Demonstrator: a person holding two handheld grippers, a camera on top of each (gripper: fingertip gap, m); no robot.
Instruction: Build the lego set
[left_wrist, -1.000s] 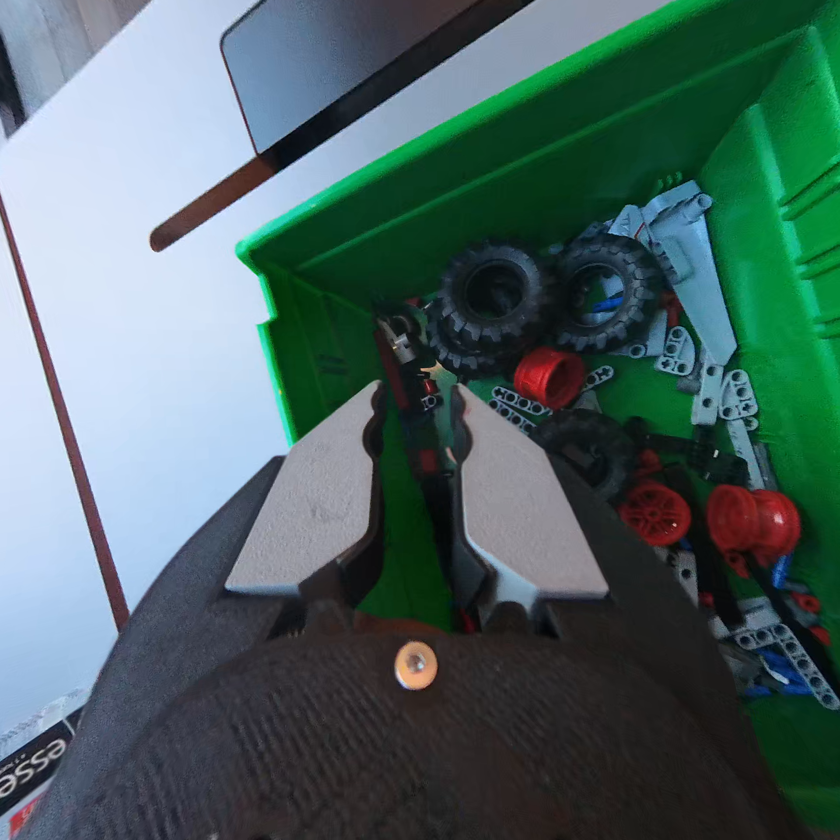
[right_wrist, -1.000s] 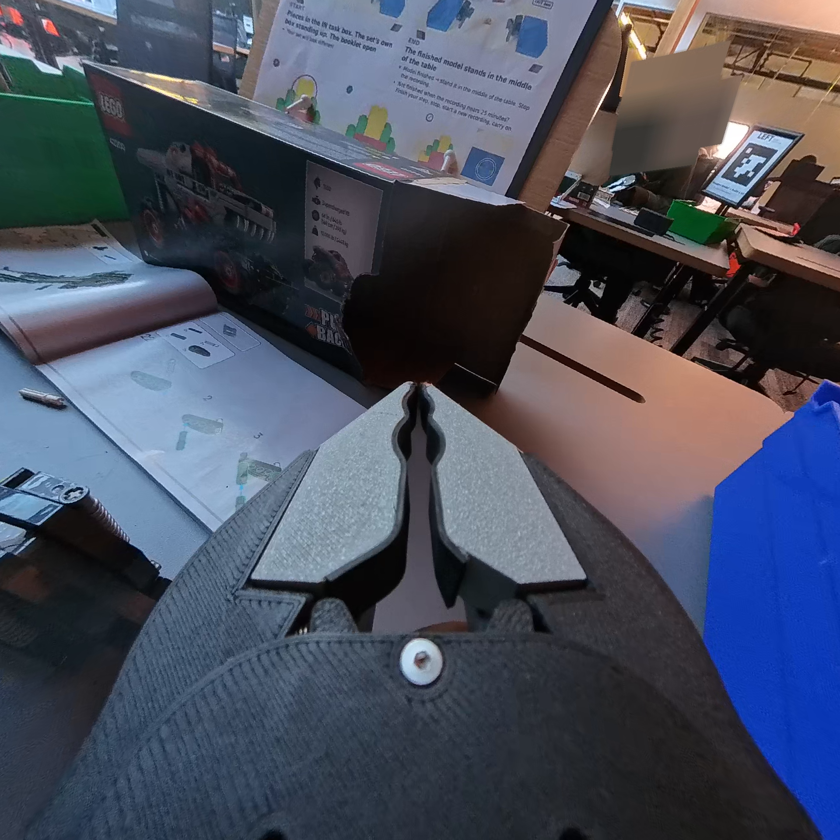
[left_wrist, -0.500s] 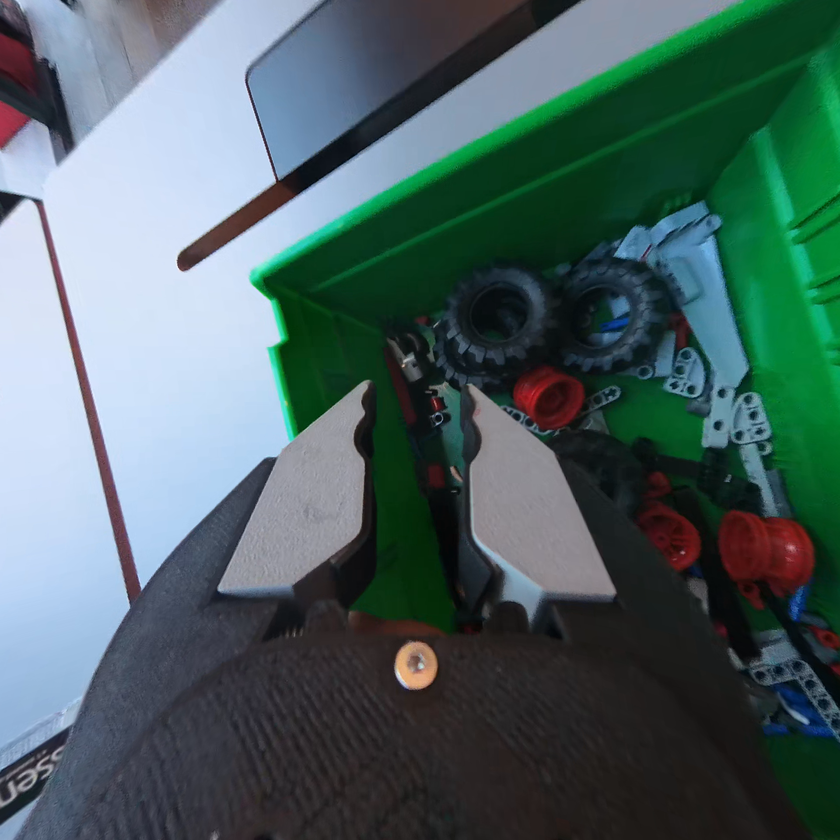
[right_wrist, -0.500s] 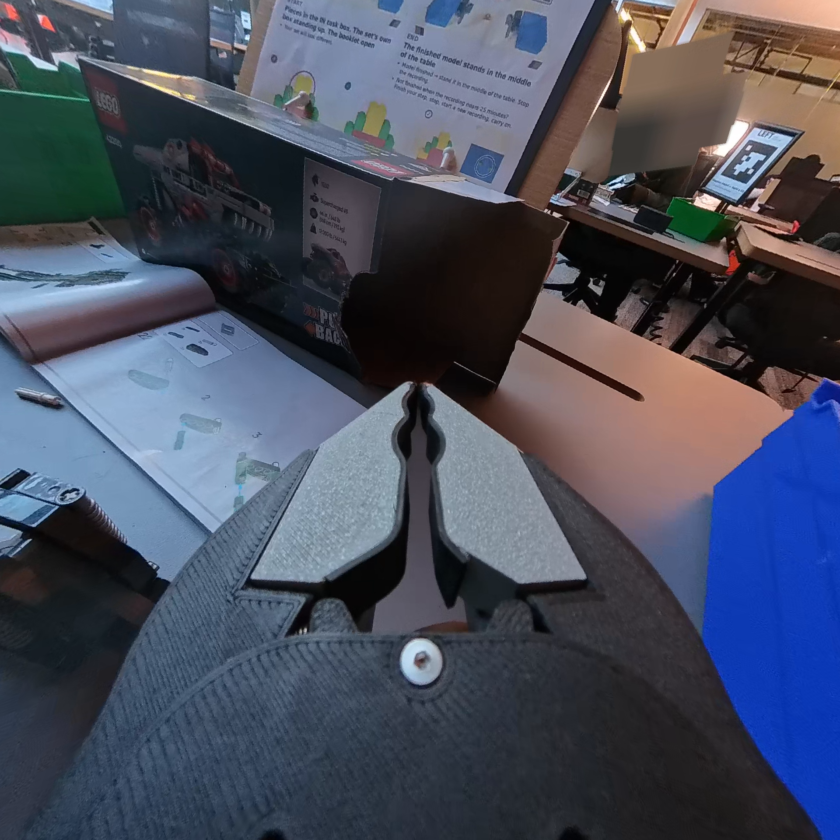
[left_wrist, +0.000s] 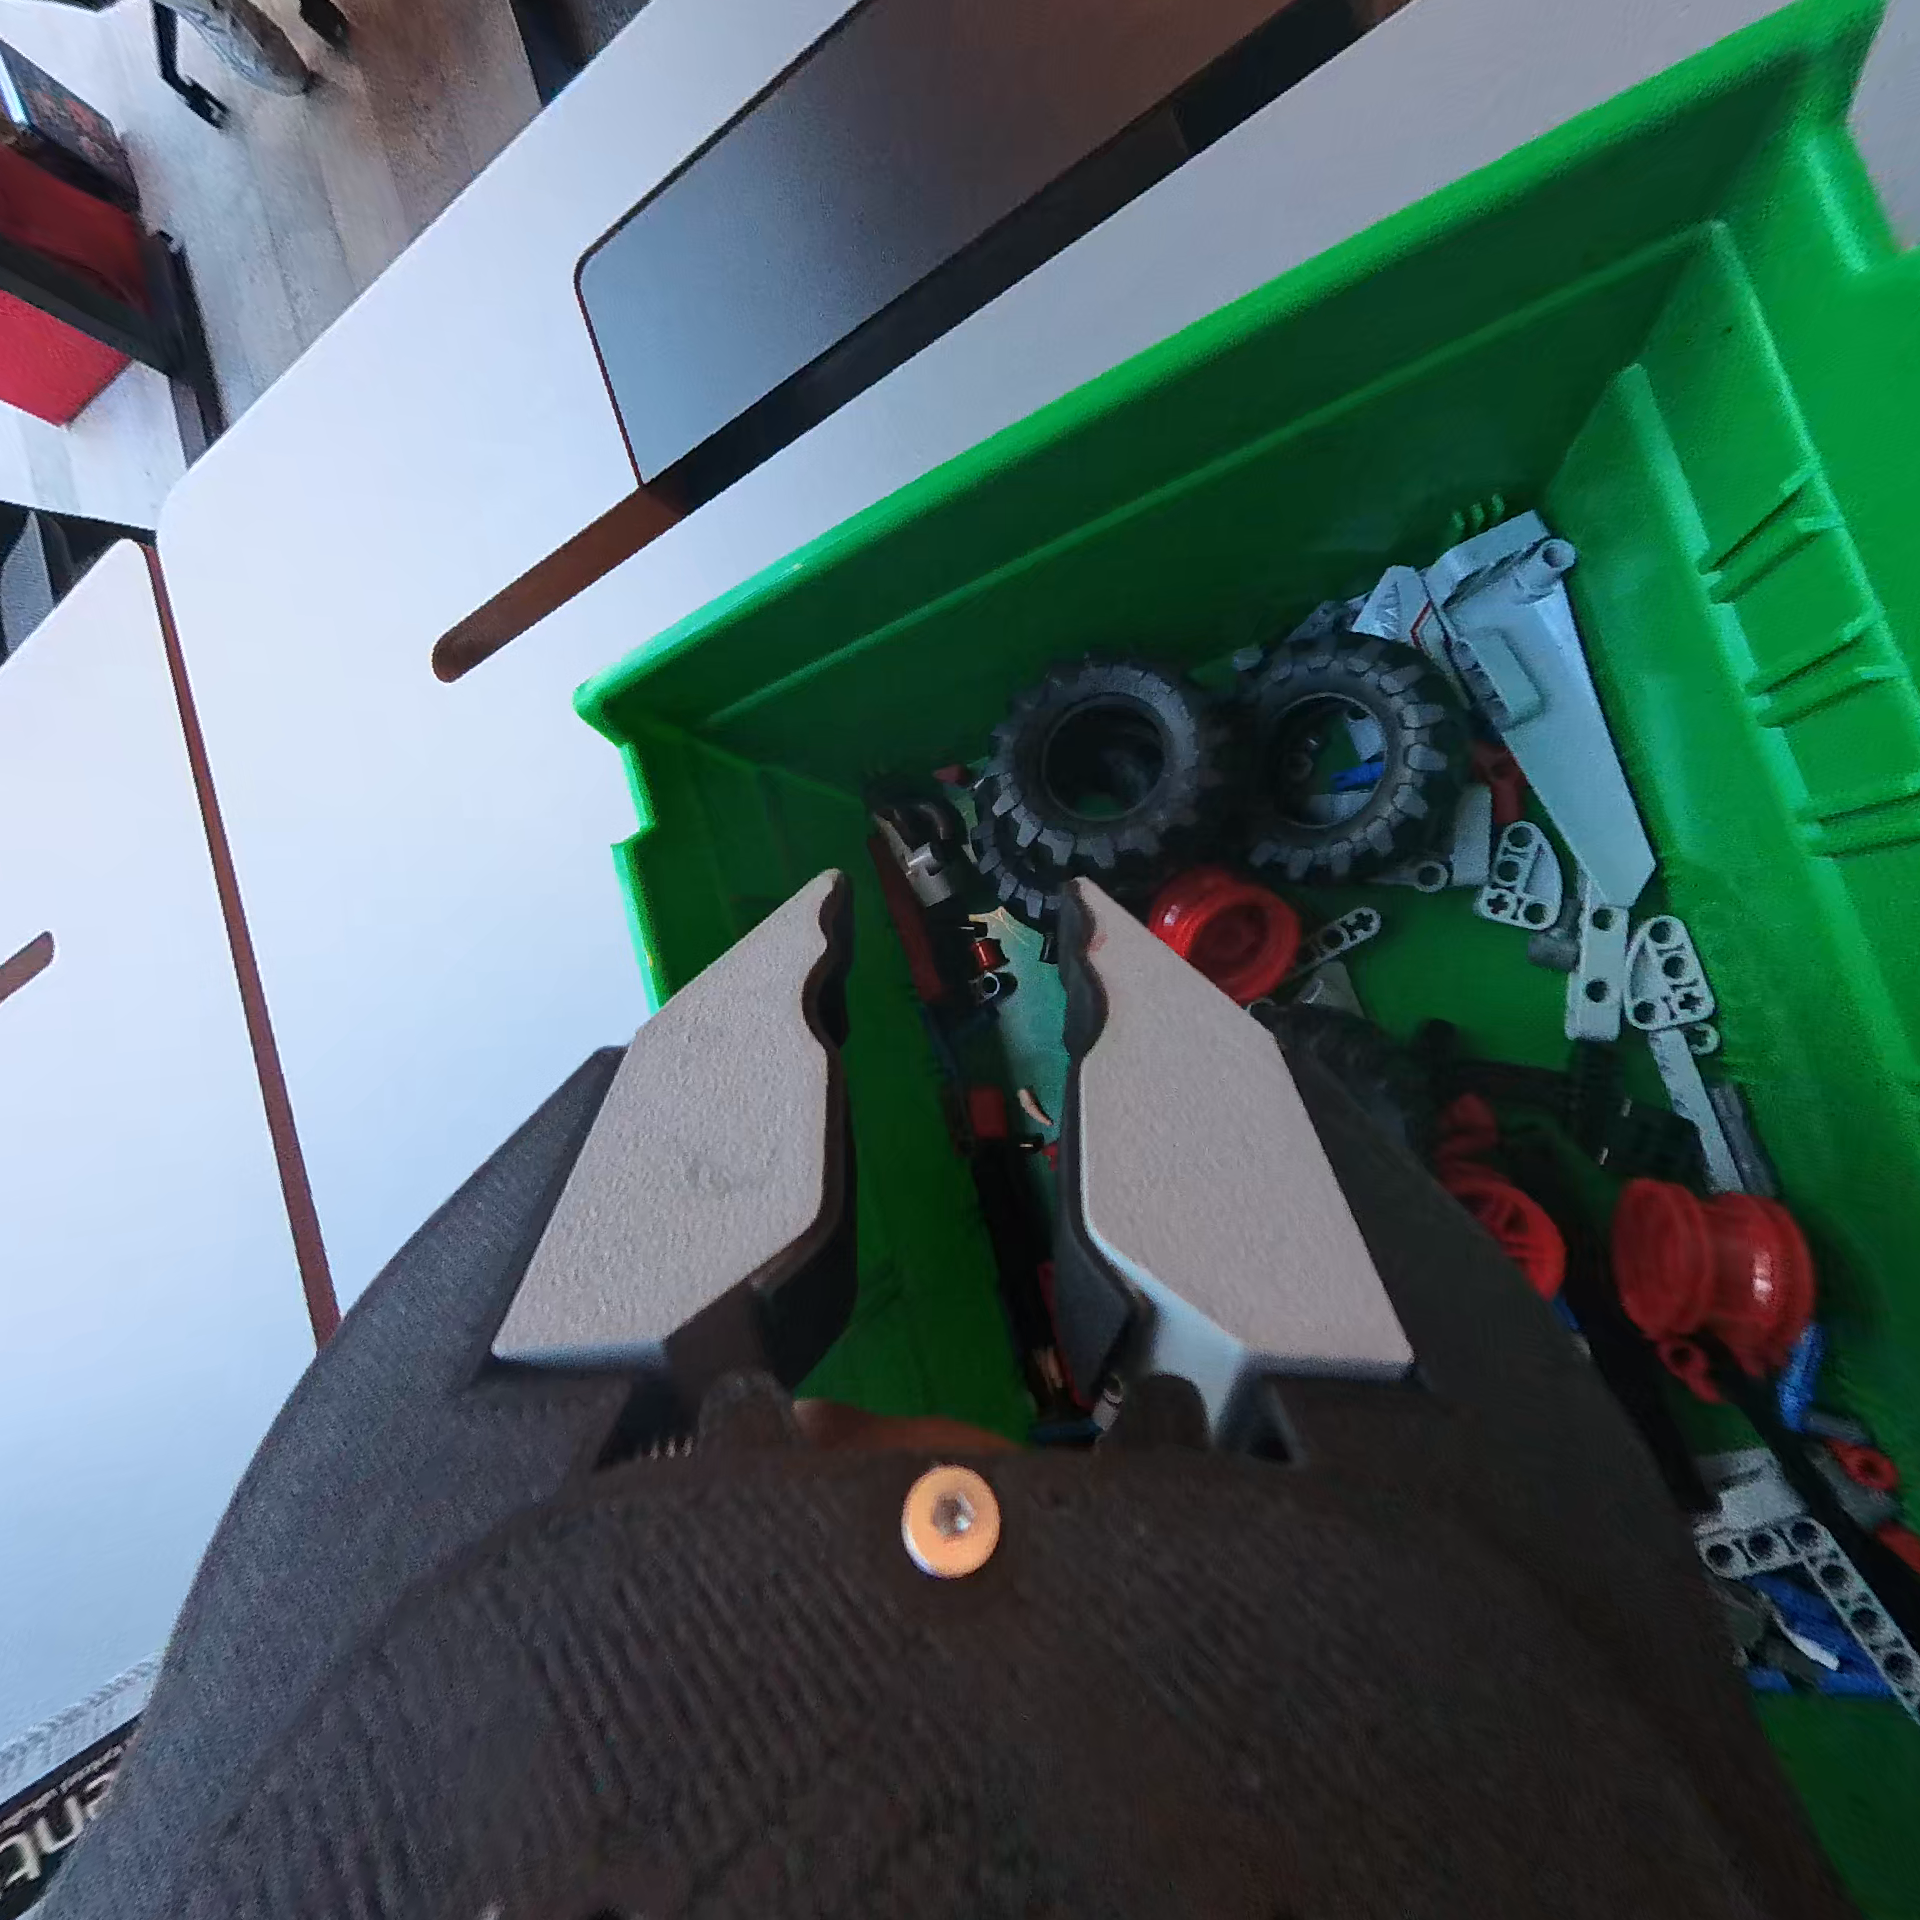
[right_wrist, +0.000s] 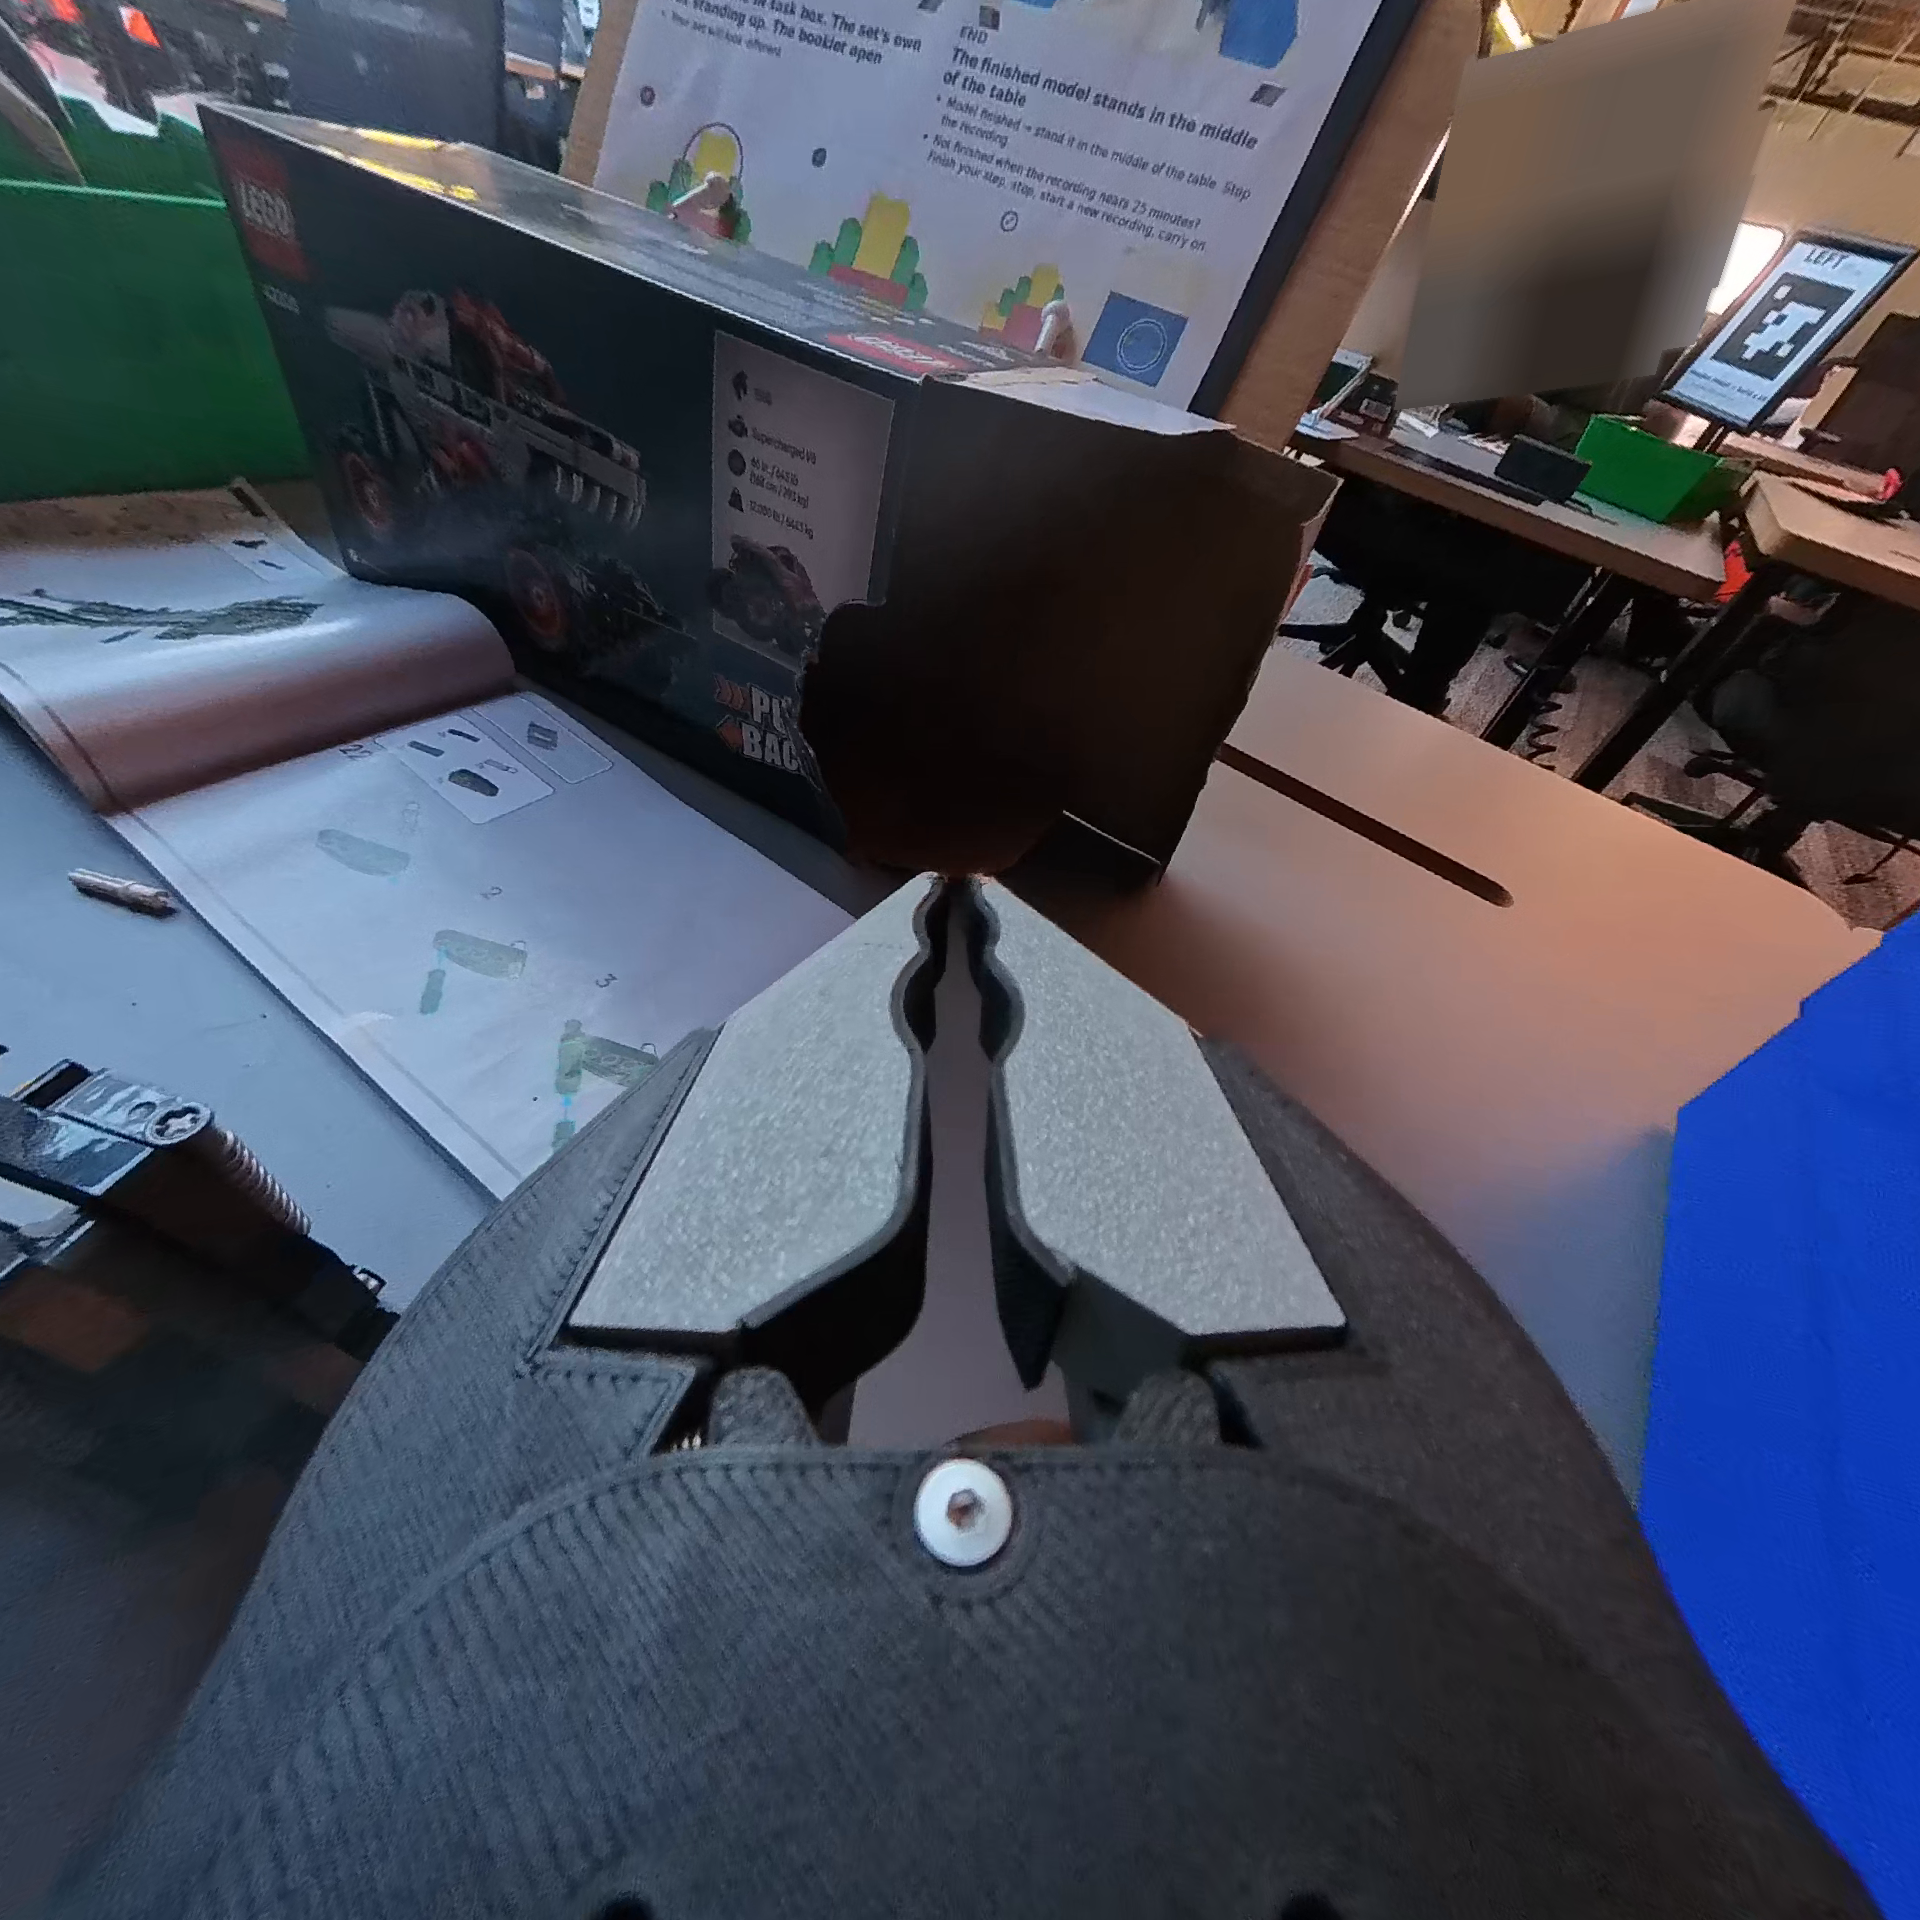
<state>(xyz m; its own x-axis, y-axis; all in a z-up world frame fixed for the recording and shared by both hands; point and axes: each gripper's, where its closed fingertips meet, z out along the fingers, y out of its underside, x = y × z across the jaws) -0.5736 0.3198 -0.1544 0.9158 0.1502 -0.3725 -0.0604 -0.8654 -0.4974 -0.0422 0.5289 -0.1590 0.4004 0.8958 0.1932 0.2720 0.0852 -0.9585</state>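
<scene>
In the left wrist view my left gripper is open and empty above the left end of a green bin of loose lego parts. Below the gap between its fingers lies a long black and red assembly. Further in lie two black tyres, a red wheel hub, another red hub and grey beams. In the right wrist view my right gripper is shut and empty above the table. A partly built black model sits at the left, beside the open instruction booklet.
The dark lego set box stands behind the booklet, with an instruction poster behind it. A small grey pin lies on the table. A blue bin is at the right. A white table lies left of the green bin. Spacing between my two grippers at the tips: around 55 centimeters. My left gripper is the nearer one to the red wheel hub: about 5 centimeters, against 55 centimeters.
My left gripper has opened wider and drawn back from the bin, so more of the white table shows. The right gripper has barely moved.
</scene>
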